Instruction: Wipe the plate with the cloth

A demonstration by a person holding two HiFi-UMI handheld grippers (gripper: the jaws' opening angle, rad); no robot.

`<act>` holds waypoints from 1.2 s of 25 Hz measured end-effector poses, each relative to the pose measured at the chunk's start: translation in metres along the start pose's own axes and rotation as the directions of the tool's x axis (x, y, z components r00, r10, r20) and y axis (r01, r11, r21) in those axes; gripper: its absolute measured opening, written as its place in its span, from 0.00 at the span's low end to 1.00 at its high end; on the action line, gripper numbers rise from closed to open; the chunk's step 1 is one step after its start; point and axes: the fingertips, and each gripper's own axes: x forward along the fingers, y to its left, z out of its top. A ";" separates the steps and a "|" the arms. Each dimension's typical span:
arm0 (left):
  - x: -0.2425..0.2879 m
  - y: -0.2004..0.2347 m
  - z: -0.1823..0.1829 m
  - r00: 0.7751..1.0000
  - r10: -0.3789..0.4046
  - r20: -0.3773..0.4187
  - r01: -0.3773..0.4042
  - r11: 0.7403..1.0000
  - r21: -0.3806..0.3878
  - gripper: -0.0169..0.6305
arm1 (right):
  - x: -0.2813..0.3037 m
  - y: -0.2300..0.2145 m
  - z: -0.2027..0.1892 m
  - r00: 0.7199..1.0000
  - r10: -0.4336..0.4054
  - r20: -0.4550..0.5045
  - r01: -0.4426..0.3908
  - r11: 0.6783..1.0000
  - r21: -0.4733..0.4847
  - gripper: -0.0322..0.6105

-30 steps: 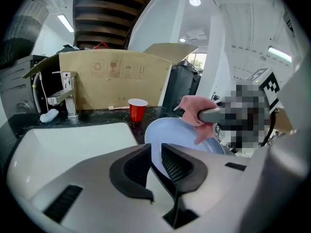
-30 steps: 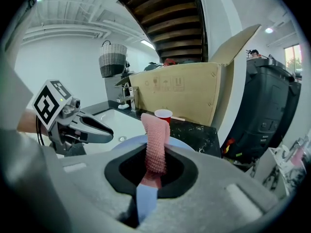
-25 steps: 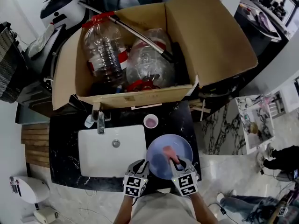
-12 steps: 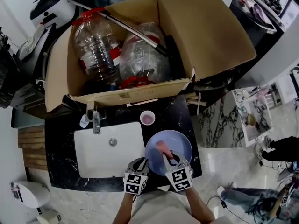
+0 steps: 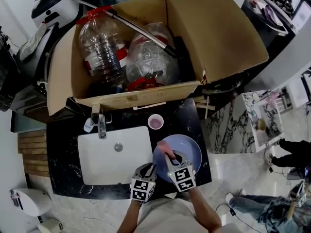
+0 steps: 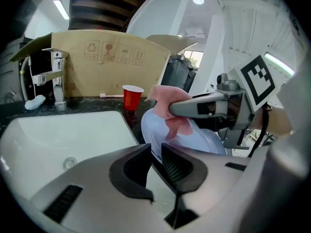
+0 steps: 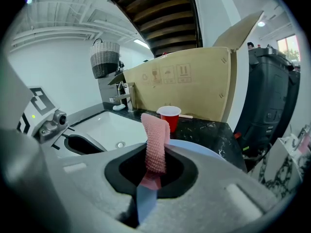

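A pale blue plate (image 5: 187, 152) lies on the black counter to the right of the sink. My left gripper (image 5: 152, 171) is shut on the plate's near left rim; in the left gripper view the plate (image 6: 199, 141) runs edge-on between the closed jaws of that gripper (image 6: 155, 157). My right gripper (image 5: 168, 158) is over the plate's left part, shut on a pink cloth (image 5: 164, 151). In the right gripper view the cloth (image 7: 155, 137) sticks up from between the jaws of that gripper (image 7: 154, 169), with the plate (image 7: 199, 150) just beyond. The cloth (image 6: 167, 111) touches the plate's face.
A white sink (image 5: 97, 161) with a chrome faucet (image 5: 102, 125) is left of the plate. A red cup (image 5: 155, 122) stands behind the plate, and a large open cardboard box (image 5: 204, 38) of plastic bottles behind that. The counter's edge runs close to the right of the plate.
My right gripper has carried the pink cloth leftward across the plate, closer to the left gripper. The left gripper stays on the rim.
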 end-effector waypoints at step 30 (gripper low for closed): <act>0.002 0.001 -0.002 1.000 -0.016 0.022 0.017 1.000 -0.018 0.13 | 0.043 -0.036 -0.034 0.990 -0.079 -0.117 0.087 0.994 0.060 0.10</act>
